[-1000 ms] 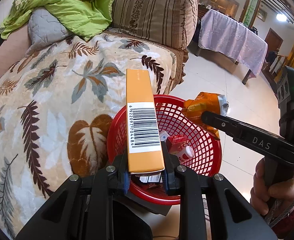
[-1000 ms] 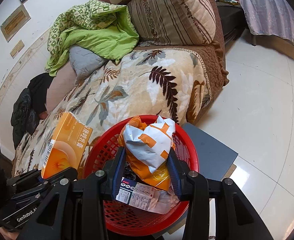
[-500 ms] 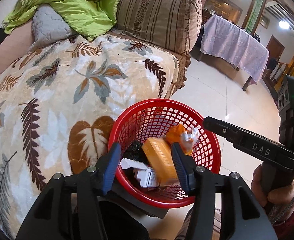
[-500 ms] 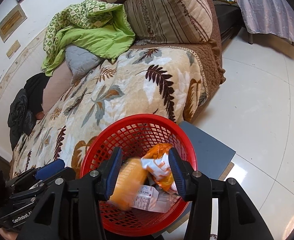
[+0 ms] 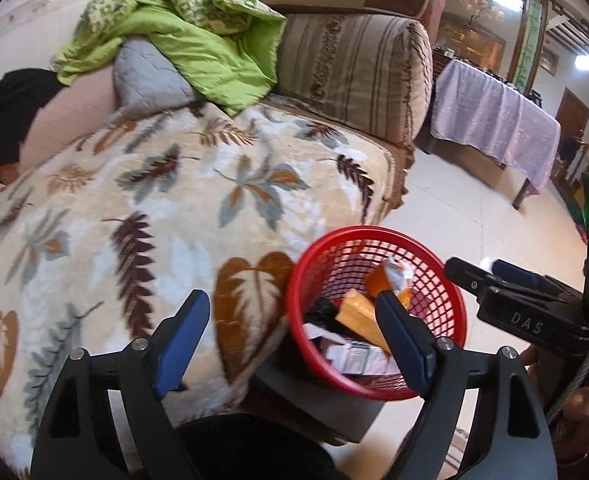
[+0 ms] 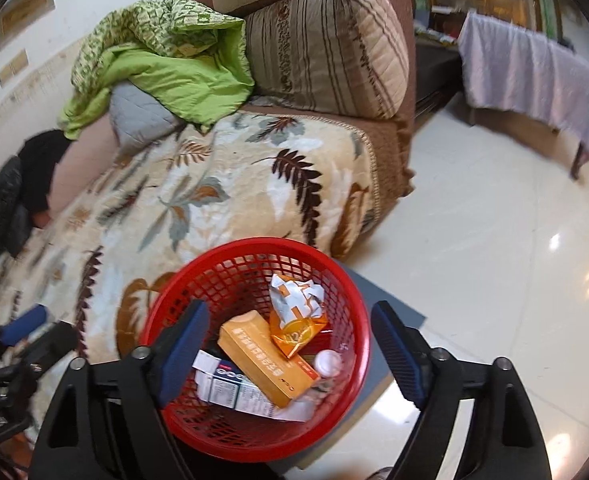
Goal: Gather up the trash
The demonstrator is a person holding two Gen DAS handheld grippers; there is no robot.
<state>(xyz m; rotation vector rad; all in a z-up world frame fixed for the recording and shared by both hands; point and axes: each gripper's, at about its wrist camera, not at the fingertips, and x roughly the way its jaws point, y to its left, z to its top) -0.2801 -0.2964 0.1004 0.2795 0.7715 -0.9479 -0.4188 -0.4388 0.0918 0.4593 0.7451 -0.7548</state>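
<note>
A red mesh basket (image 6: 346, 292) (image 5: 298, 292) stands on a dark grey block beside the sofa. In it lie an orange box (image 6: 266, 358) (image 5: 360, 314), a crumpled orange-and-white wrapper (image 6: 296, 306) (image 5: 394, 274), a white carton (image 6: 234, 394) and a small white cap (image 6: 328, 362). My right gripper (image 6: 290, 344) hovers above the basket, jaws opening wide, nothing between them. My left gripper (image 5: 294, 332) is above the sofa edge and the basket's left rim, jaws also opening, nothing between its blue pads. The right gripper (image 5: 490, 276) shows at the right edge of the left wrist view.
The sofa carries a leaf-patterned blanket (image 5: 154, 216), a green quilt (image 5: 198, 36), a grey pillow (image 5: 150, 76) and a striped cushion (image 5: 358, 68). Dark clothing (image 6: 18, 184) lies at the far left. A table with a lilac cloth (image 5: 498, 120) stands across the glossy tiled floor (image 6: 494, 240).
Both grippers let go: the orange box and the wrapper dropped into the basket. Both sets of jaws spread wide and the grippers drew back and up from the basket.
</note>
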